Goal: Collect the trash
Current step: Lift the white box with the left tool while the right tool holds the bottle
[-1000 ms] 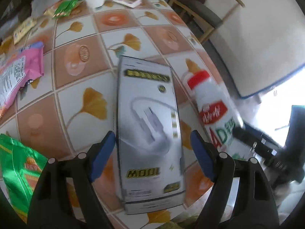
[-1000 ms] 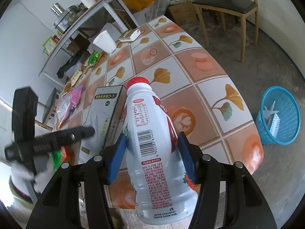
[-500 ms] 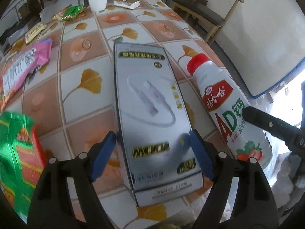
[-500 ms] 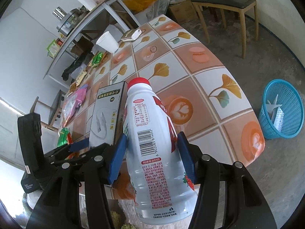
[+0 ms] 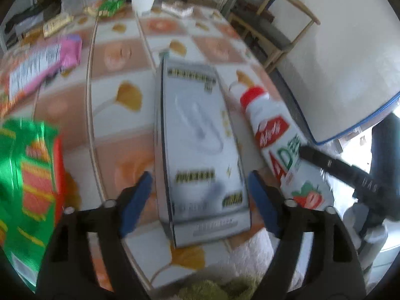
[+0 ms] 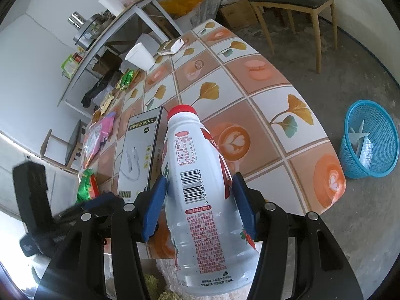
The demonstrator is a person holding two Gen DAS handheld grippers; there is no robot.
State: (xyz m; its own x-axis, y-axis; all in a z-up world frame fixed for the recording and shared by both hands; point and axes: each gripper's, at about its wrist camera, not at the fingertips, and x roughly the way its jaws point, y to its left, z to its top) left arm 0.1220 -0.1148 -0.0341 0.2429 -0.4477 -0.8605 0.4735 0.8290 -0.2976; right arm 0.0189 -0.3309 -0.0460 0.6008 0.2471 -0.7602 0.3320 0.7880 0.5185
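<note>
A long grey cable box [image 5: 200,135] lies on the tiled table [image 6: 262,75], its near end at the table's edge. My left gripper [image 5: 200,190] straddles that end with its jaws opening; a gap shows between the left pad and the box. Right beside the box is a white drink bottle [image 6: 197,187] with a red cap, held above the table edge. My right gripper [image 6: 200,195] is shut on the bottle's middle. In the left wrist view the bottle [image 5: 277,135] shows with a black finger across it. The box [image 6: 140,147] also appears in the right wrist view.
A blue basket [image 6: 370,140] with some scraps stands on the floor right of the table. A green snack bag [image 5: 27,175], a pink bag [image 5: 42,65], a paper cup [image 6: 140,56] and small wrappers lie on the table. A wooden chair [image 6: 292,0] stands beyond.
The left gripper has drawn back along the box toward the near table edge, and the green bag now fills the left side. The right gripper keeps the bottle where it was.
</note>
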